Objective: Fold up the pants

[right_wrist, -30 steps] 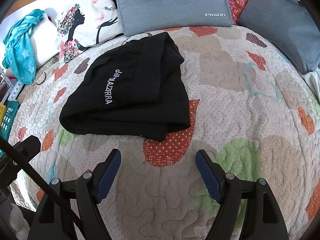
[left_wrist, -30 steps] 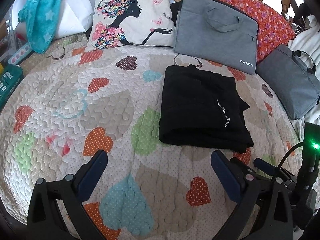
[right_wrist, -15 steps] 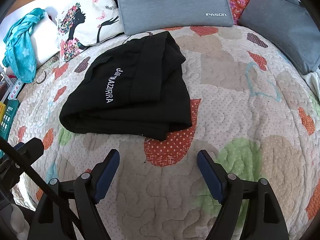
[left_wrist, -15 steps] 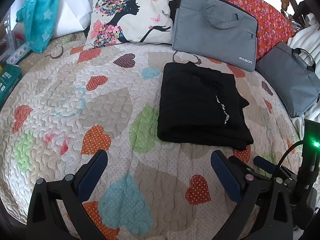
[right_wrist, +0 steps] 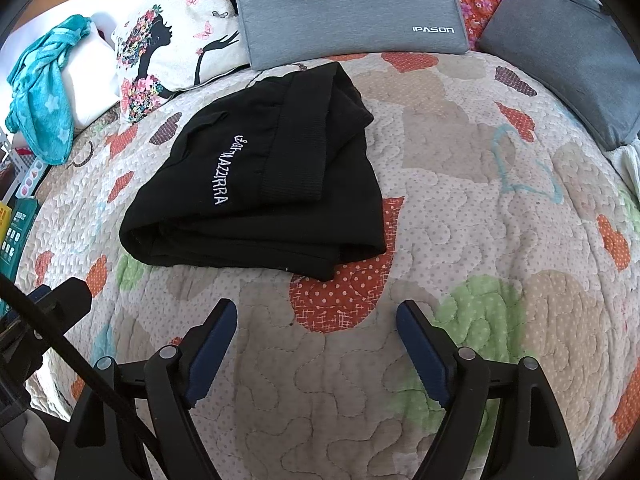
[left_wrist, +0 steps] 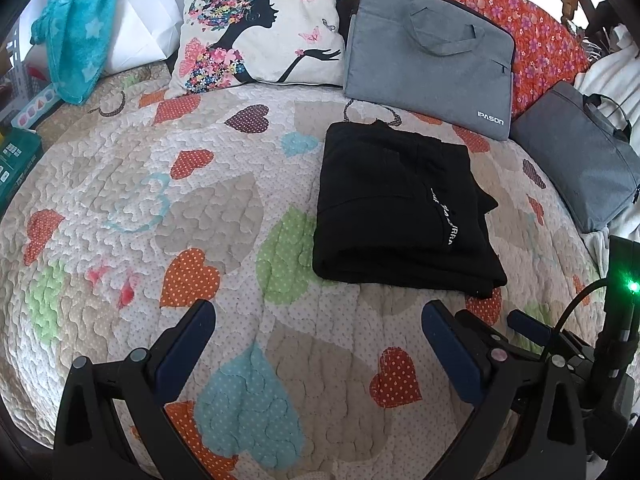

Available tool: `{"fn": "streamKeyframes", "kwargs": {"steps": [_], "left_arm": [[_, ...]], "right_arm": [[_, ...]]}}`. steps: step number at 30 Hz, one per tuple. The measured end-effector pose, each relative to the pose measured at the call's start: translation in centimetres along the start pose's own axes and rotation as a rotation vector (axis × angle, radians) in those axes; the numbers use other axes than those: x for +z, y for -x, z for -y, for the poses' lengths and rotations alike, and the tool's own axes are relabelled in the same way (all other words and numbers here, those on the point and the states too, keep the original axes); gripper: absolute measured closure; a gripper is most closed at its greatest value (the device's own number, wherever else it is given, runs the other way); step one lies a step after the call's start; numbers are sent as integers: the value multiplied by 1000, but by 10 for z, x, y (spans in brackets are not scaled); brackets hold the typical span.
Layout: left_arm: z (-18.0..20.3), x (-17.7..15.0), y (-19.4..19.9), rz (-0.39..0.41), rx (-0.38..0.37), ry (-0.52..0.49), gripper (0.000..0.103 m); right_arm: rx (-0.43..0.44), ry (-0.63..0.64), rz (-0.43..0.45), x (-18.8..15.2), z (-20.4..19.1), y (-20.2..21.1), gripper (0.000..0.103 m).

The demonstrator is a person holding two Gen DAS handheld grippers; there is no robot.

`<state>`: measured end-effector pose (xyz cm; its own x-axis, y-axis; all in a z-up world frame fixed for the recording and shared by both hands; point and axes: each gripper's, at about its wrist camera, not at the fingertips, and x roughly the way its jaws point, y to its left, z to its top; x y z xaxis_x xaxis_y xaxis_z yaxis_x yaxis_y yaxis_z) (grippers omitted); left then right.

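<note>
Here, with the black pants (right_wrist: 256, 184) folded on the quilted bed (right_wrist: 460, 208), I hold my left tool (left_wrist: 316, 344) and right tool (right_wrist: 316, 340) released and empty, best lifted clear without snagging the stack.

Cloth surfaces on the quilt (left_wrist: 120, 184).
Quilt: stitched, puckered cotton-like cloth. On it, pants (right_wrist: 256, 184): matt black knit, ribbed band. Behind them, bag (left_wrist: 428, 60): grey woven fabric. Blanket (left_wrist: 76, 36): fuzzy fleece.

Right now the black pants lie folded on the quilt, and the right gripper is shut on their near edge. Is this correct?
Not quite. In the right wrist view the right gripper is open and apart from the black pants, which do lie folded on the quilt.
</note>
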<state>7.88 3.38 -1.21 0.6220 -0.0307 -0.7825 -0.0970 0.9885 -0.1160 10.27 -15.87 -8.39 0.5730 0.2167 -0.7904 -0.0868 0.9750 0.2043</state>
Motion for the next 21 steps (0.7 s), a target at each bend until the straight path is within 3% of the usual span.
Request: {"fn": "streamKeyframes", "kwargs": {"steps": [21], "left_arm": [[-2, -1, -3, -3, -3, -23, 0]], "right_arm": [[-2, -1, 0, 0, -1, 0, 15]]}}
